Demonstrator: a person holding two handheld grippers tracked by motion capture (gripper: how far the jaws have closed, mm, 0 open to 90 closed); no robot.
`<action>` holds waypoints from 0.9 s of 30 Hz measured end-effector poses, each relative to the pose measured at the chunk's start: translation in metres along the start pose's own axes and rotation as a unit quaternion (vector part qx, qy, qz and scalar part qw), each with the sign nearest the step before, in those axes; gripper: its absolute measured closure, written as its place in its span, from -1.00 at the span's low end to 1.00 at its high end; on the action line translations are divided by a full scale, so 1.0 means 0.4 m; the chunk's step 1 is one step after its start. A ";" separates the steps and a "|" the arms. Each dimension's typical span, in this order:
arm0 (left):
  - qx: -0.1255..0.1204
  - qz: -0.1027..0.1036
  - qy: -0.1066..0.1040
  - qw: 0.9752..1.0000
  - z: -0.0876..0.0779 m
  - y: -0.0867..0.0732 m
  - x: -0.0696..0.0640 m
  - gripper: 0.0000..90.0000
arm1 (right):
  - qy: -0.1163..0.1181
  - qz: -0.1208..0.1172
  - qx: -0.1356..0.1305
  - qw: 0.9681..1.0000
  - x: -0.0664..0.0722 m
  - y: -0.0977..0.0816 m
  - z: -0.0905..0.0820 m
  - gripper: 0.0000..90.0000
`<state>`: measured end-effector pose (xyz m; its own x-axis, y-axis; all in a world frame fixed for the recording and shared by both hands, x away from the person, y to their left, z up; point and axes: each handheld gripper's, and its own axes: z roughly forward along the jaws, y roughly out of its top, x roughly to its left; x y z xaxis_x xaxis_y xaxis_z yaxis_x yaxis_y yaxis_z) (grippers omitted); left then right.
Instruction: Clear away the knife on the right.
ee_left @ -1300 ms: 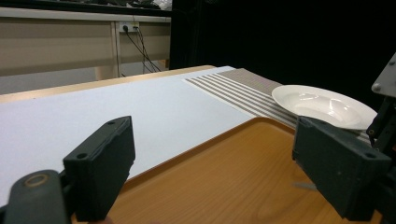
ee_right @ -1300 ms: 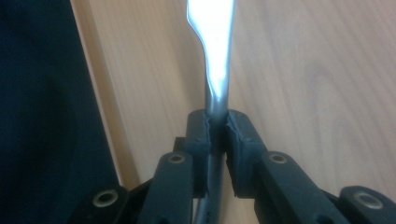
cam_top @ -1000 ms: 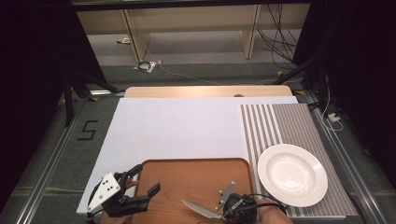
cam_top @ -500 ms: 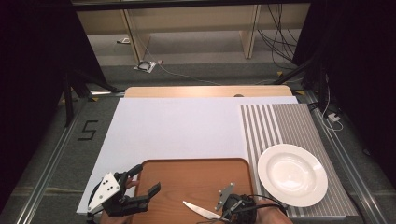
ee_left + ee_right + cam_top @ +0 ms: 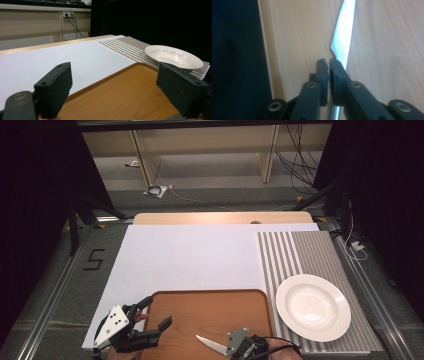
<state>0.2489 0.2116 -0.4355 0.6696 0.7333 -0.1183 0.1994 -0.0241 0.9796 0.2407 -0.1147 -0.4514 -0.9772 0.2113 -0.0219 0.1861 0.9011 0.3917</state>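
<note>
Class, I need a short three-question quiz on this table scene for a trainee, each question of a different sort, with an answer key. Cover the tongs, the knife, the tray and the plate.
1. True or false: the right tongs are shut on the knife.
2. Multiple choice: the white plate rests on A) the wooden tray, B) the striped mat, C) the floor.
3. Fill in: the left tongs stand ____ with nothing between the jaws, above the wooden tray.

Key: 1 true; 2 B, the striped mat; 3 open.
</note>
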 end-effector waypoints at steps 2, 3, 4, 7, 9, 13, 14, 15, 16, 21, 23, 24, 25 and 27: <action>0.000 0.000 0.000 1.000 0.000 0.000 0.000 -0.70 | -0.001 -0.005 0.004 1.000 0.001 -0.002 0.005 1.00; 0.000 0.000 0.000 1.000 0.000 0.000 0.000 -0.70 | -0.001 -0.009 0.008 1.000 0.001 -0.003 0.007 1.00; 0.001 0.000 0.000 1.000 0.000 0.000 0.000 -0.70 | -0.001 -0.009 0.012 1.000 0.001 -0.004 0.008 1.00; 0.001 0.000 0.000 1.000 0.001 -0.001 -0.001 -0.70 | -0.011 -0.018 0.023 1.000 0.002 -0.005 0.014 1.00; 0.001 0.000 -0.001 1.000 0.001 0.000 -0.001 -0.70 | -0.009 -0.015 0.026 1.000 0.002 -0.007 0.017 1.00; 0.001 0.000 0.000 1.000 0.000 -0.001 0.000 -0.70 | -0.014 -0.015 0.035 0.999 -0.001 -0.009 0.017 1.00; 0.001 -0.001 0.000 1.000 0.001 -0.001 -0.001 -0.70 | -0.017 -0.018 0.037 0.999 -0.002 -0.010 0.017 1.00; 0.001 0.000 0.000 1.000 0.001 -0.001 -0.001 -0.70 | -0.021 -0.018 0.037 0.999 -0.003 -0.011 0.017 1.00; 0.001 0.000 -0.001 1.000 0.001 -0.001 -0.001 -0.70 | -0.022 -0.014 0.038 0.999 -0.004 -0.011 0.016 1.00; 0.001 0.000 0.000 1.000 0.000 -0.001 -0.001 -0.70 | -0.032 -0.011 0.044 0.998 -0.014 -0.022 0.011 1.00; 0.001 -0.001 0.000 1.000 0.000 -0.001 -0.001 -0.70 | -0.036 -0.003 0.043 0.998 -0.020 -0.029 0.008 1.00; 0.001 -0.001 0.000 1.000 0.000 -0.001 -0.001 -0.70 | -0.040 -0.001 0.044 0.998 -0.022 -0.031 0.007 1.00; 0.001 -0.001 0.000 1.000 0.001 -0.001 -0.001 -0.70 | -0.040 0.000 0.044 0.998 -0.025 -0.035 0.005 1.00; 0.001 -0.001 0.000 1.000 0.001 -0.001 -0.001 -0.70 | -0.045 0.005 0.043 0.998 -0.029 -0.042 0.003 1.00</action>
<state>0.2488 0.2113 -0.4359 0.6695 0.7331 -0.1203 0.2021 -0.0240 0.9791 0.2490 -0.1318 -0.4589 -0.9627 0.2507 -0.1022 0.2083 0.9269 0.3121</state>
